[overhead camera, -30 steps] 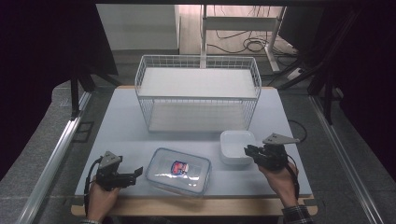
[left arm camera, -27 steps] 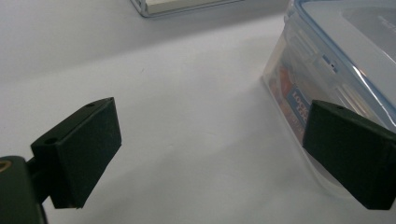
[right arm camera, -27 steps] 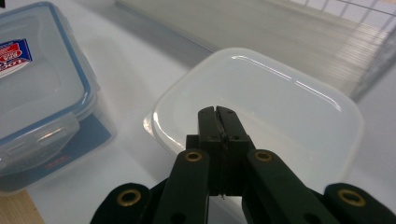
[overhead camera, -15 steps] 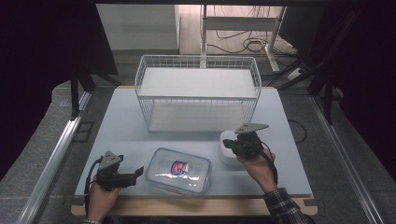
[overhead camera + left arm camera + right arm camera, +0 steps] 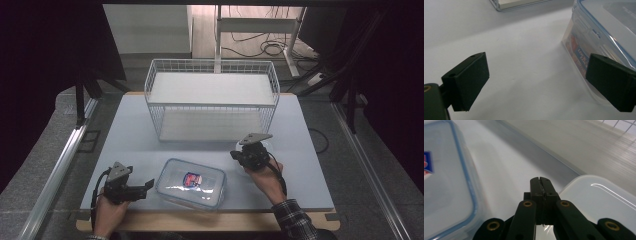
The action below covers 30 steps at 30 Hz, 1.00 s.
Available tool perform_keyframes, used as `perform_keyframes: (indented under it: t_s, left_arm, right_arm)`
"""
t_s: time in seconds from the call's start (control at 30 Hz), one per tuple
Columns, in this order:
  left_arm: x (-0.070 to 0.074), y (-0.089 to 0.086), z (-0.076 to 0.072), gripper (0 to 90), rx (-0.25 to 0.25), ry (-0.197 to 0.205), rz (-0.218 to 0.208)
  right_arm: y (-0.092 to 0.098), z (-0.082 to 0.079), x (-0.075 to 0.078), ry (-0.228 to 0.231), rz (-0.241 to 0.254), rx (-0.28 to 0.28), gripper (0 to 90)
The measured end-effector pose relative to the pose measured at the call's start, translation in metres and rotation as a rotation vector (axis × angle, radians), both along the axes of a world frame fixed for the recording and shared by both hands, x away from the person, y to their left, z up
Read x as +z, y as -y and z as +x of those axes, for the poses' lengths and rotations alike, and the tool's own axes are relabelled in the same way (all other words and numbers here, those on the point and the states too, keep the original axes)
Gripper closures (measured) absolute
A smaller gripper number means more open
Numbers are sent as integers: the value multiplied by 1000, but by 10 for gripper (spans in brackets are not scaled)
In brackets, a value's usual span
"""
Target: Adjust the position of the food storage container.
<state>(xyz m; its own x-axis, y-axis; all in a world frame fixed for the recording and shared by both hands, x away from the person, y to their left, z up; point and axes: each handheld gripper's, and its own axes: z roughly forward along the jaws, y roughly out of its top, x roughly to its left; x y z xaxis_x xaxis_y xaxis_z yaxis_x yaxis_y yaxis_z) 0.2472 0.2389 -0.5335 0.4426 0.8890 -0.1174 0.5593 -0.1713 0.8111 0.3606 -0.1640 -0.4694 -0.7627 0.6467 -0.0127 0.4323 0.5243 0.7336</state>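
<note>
I saw a clear container (image 5: pixel 191 183) at lower centre with a blue-edged lid and a red, white and blue label. Right of it sat a translucent white tub (image 5: pixel 599 200). My left gripper (image 5: pixel 141 187) and right gripper (image 5: pixel 236 155) were black, each topped by a grey plate. The wire basket (image 5: pixel 212 100) at upper centre was white, the table (image 5: pixel 130 135) pale grey-white with a wooden edge.

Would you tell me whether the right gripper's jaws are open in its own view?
No, the right gripper has its two black jaws pressed together with nothing between them.
</note>
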Motion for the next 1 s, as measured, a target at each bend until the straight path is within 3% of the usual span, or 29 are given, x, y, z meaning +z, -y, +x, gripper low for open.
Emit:
perform_keyframes:
  t_s: [0.3, 1.0]
  left_arm:
    - [-1, 0, 1, 48, -6, -5, -6]
    - [-1, 1, 0, 52, -12, -19, 0]
  right_arm:
    - [1, 6, -4, 14, -14, -44, 893]
    - [60, 9, -1, 13, -10, -170, 893]
